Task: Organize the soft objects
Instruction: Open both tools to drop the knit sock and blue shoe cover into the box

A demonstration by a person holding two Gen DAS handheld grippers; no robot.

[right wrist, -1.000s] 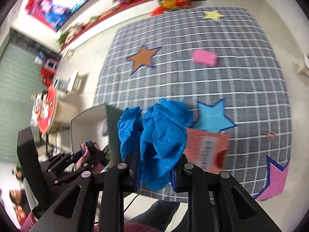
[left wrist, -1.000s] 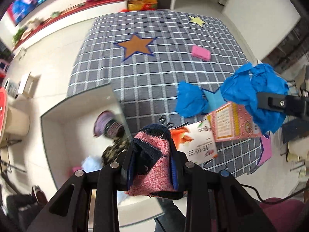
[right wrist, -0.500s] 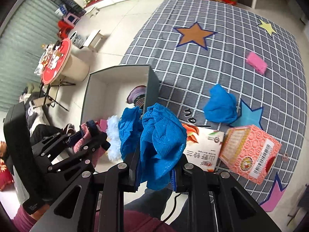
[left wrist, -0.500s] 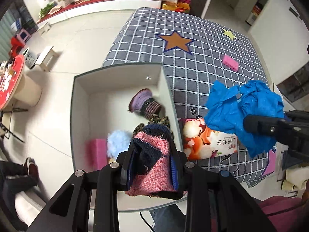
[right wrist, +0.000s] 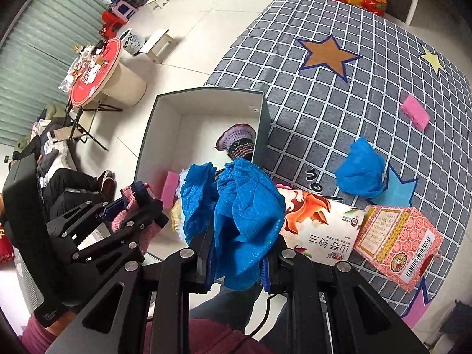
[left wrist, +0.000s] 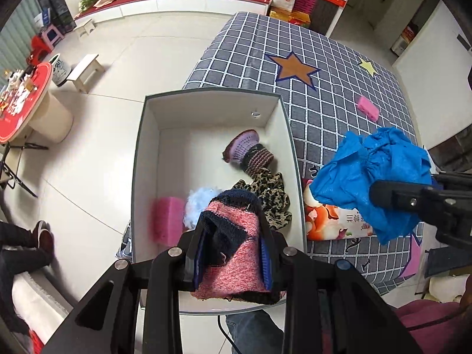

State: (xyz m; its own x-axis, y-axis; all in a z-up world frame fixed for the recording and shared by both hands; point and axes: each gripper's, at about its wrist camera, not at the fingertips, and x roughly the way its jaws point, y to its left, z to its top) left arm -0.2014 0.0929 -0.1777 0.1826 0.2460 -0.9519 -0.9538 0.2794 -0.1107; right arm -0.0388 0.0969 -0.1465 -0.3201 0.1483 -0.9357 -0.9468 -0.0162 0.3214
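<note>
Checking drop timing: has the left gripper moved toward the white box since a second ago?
Yes. The left gripper, holding the pink sock, now hangs over the white box instead of the checked rug.

Left gripper [left wrist: 231, 253]: matte black frame of angular struts with triangular cut-outs, round silver screw heads along the crossbar and one blue-tinted screw at 3 o'clock; blue pads [left wrist: 266, 261] line the inner faces of the jaws. Right gripper [right wrist: 236, 261]: the same black frame, silver screws and blue pads. A thin black cable [right wrist: 267, 314] hangs beneath it. Maroon sleeve [left wrist: 424, 329] and blue trousers [left wrist: 250, 330] at 6 o'clock.
</note>
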